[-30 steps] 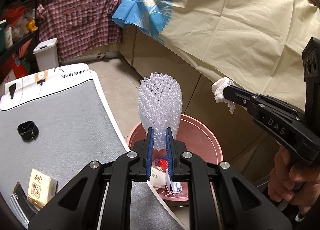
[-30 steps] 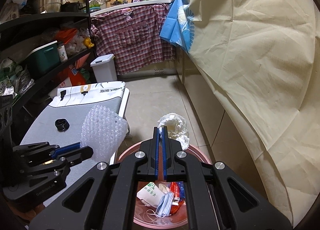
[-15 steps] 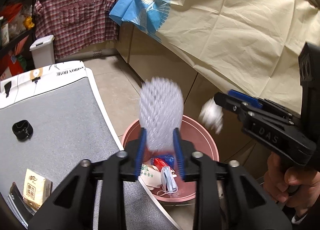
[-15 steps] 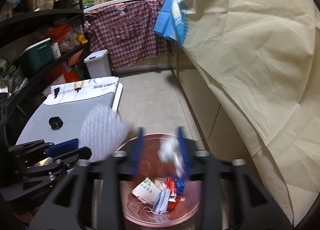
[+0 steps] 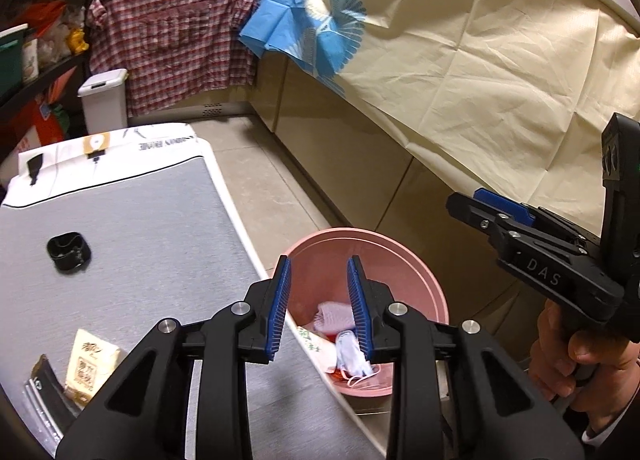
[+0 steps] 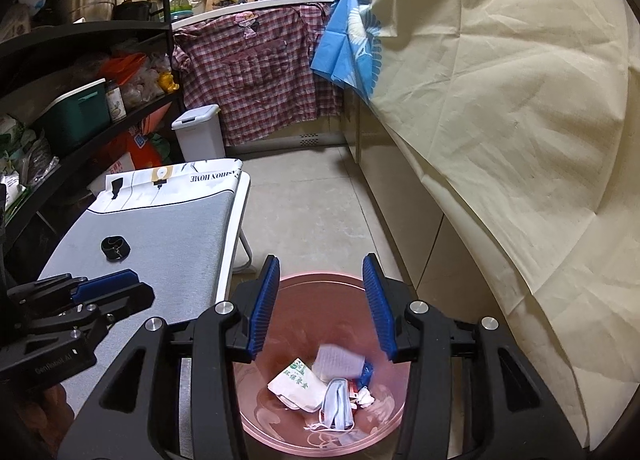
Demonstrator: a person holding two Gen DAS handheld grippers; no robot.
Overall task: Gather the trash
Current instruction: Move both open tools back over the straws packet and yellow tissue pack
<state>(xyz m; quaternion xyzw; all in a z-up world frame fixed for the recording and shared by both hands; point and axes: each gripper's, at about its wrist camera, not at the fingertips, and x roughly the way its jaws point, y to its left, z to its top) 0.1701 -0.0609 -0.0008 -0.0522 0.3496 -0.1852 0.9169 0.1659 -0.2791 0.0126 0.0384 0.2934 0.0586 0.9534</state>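
The grey table (image 5: 132,228) edge runs toward 12 o'clock; open floor (image 6: 304,200) lies beyond. The pink bin (image 5: 416,272) sits just beside that edge, holding trash (image 6: 320,384). Above it, left tool (image 5: 318,306) and right tool (image 6: 322,302) gape empty, having just opened.

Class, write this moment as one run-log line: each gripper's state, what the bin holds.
left gripper: open, empty | right gripper: open, empty | pink bin: bubble wrap, face mask, paper packet inside
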